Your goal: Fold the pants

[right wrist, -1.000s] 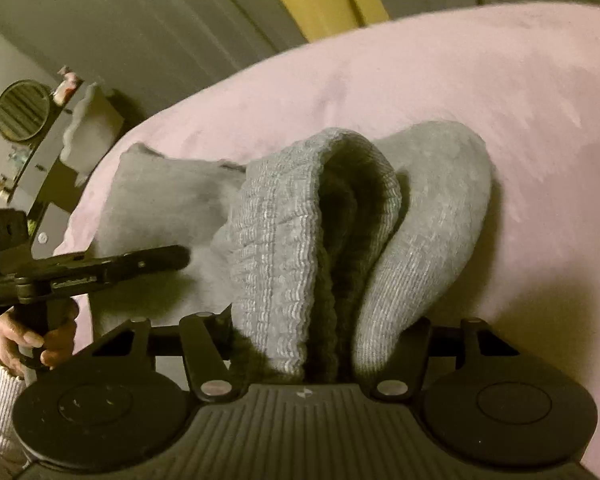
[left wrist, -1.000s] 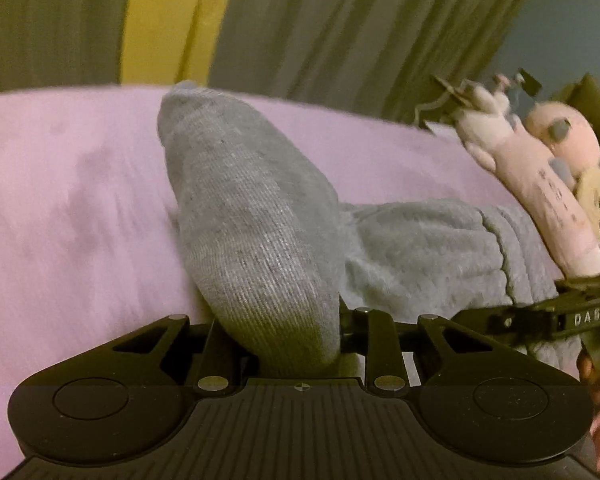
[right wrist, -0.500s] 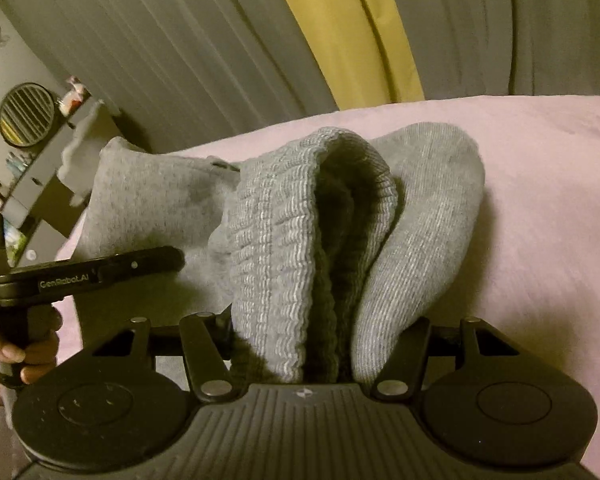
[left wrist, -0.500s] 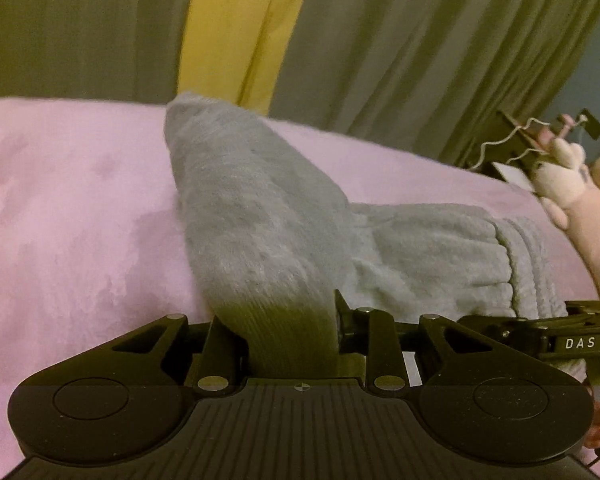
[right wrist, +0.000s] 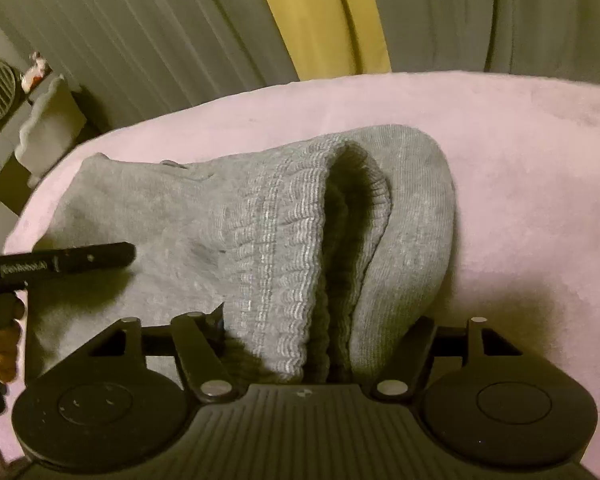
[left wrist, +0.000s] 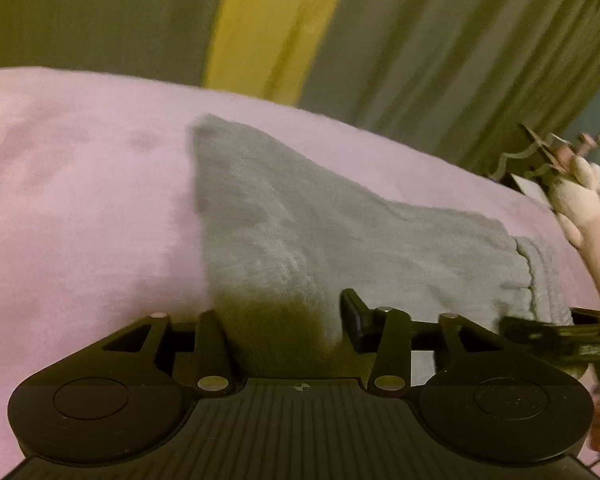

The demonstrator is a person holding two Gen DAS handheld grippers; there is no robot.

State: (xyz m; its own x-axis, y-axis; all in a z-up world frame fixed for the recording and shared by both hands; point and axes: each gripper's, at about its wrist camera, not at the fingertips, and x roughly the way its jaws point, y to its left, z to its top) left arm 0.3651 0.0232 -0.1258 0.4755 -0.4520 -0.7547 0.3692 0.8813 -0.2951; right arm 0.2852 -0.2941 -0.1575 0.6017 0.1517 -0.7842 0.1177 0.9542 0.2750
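- Left wrist view: my left tool (left wrist: 284,320) points down at the grey pants (left wrist: 300,240), which lie on the pink bed (left wrist: 80,220).
- Its jaws are opening. The cloth still sits between them, against the finger at 7 o'clock, but the finger at 5 o'clock (left wrist: 352,312) stands clear of it, so I call this tool released.
- From the jaws the fabric runs up to a blunt corner at 11 o'clock and spreads flat toward 3 o'clock, where the gathered waistband lies near a plush toy (left wrist: 588,216).
- My right tool (left wrist: 556,332) shows as a dark bar at 4 o'clock. Green and yellow curtains (left wrist: 284,20) hang behind the bed.
- Right wrist view: my right tool (right wrist: 324,344) has a thick bundle of the pants (right wrist: 332,220) between its fingers, the ribbed waistband doubled beside a smoother layer.
- These jaws are opening too. The bundle still fills the gap and seems to touch both fingers, so the grip looks to be loosening rather than gone.
- The rest of the garment lies flat toward 9 o'clock, with my left tool (right wrist: 96,258) over it and my hand (right wrist: 0,344) below.
- Progress, as I judge it: one fold looks laid, with the layers stacked and both ends set down on the bed.
- Left to do: let go fully, smooth the layers, and probably fold once more to make it compact.
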